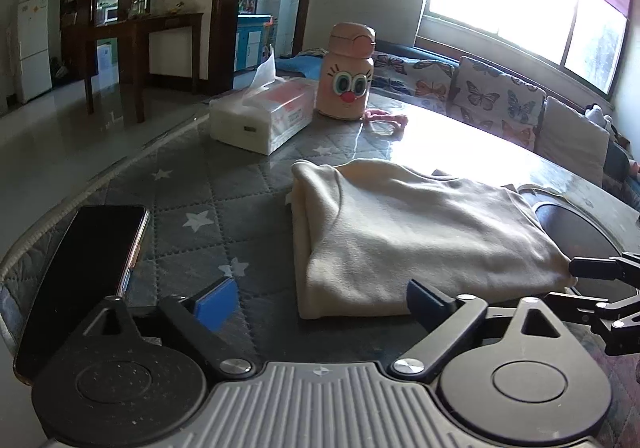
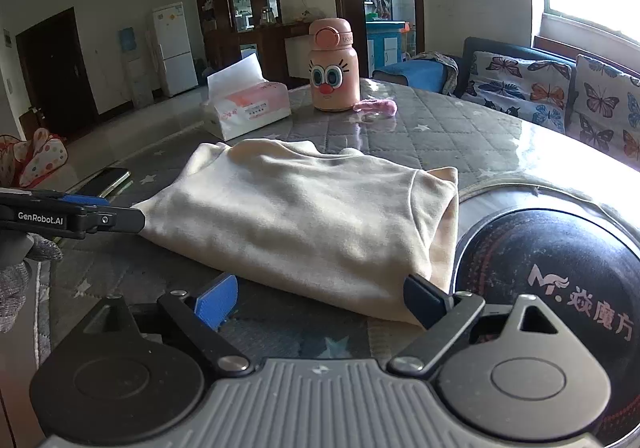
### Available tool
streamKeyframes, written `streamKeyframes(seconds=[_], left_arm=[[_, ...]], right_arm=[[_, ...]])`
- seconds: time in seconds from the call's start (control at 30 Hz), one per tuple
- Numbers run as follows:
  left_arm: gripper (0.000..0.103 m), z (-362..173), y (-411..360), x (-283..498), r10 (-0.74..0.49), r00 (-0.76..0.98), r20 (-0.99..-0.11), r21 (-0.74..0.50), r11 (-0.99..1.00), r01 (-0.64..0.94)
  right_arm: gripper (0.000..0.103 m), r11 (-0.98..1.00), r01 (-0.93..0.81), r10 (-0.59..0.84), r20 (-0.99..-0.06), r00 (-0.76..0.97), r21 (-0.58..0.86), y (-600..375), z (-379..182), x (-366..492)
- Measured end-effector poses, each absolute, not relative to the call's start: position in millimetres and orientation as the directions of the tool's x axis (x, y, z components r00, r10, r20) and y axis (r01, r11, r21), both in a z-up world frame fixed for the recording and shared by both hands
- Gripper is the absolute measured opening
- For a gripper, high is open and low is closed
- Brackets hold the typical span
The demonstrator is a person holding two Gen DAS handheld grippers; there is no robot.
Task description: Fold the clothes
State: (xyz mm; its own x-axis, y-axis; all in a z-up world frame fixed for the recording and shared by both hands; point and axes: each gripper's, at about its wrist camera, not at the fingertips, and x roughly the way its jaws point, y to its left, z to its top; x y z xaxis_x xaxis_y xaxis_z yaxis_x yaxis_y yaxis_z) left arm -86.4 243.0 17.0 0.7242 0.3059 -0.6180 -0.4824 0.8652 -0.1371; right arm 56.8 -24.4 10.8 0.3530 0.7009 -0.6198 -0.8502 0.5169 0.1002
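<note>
Left wrist: folded cream garment beyond open left tool

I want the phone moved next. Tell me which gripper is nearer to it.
Left. The left gripper sits right beside the phone; the right gripper is across the folded garment from it.

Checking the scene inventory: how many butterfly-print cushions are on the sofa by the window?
3 at least: in the left wrist view, one at the sofa's left end, one in the middle, one showing its plain back. More may be hidden.
</note>
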Motion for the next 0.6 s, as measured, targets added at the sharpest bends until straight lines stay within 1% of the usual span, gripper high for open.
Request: streamKeyframes(seconds=[0.07, 0.17, 0.23, 0.6], left_arm=[[0.103, 17.7, 240.7, -87.8, 0.303, 0.73, -0.613, -0.137, 0.869, -0.476], [0.103, 18.1, 238.1, -88.5, 0.299, 0.733, -0.611, -0.134, 0.873, -0.468], [0.103, 18.6, 236.7, -88.9, 0.297, 0.734, -0.611, -0.132, 0.876, -0.465], [0.103, 22.5, 227.8, -94.0, 0.3, 0.736, -0.606, -0.123, 0.88, -0.459]], right_arm=[[0.097, 0.519, -0.849, 0.702, -0.617, 0.356, 0.101, -24.7, 10.9, 55.3], [0.099, 0.521, -0.847, 0.706, -0.611, 0.358, 0.106, -25.0, 11.0, 53.0], [0.103, 0.524, -0.846, 0.706, -0.609, 0.362, 0.105, -25.4, 11.2, 51.1], [0.103, 0.539, -0.838, 0.701, -0.594, 0.394, 0.08, -28.4, 13.5, 39.5]])
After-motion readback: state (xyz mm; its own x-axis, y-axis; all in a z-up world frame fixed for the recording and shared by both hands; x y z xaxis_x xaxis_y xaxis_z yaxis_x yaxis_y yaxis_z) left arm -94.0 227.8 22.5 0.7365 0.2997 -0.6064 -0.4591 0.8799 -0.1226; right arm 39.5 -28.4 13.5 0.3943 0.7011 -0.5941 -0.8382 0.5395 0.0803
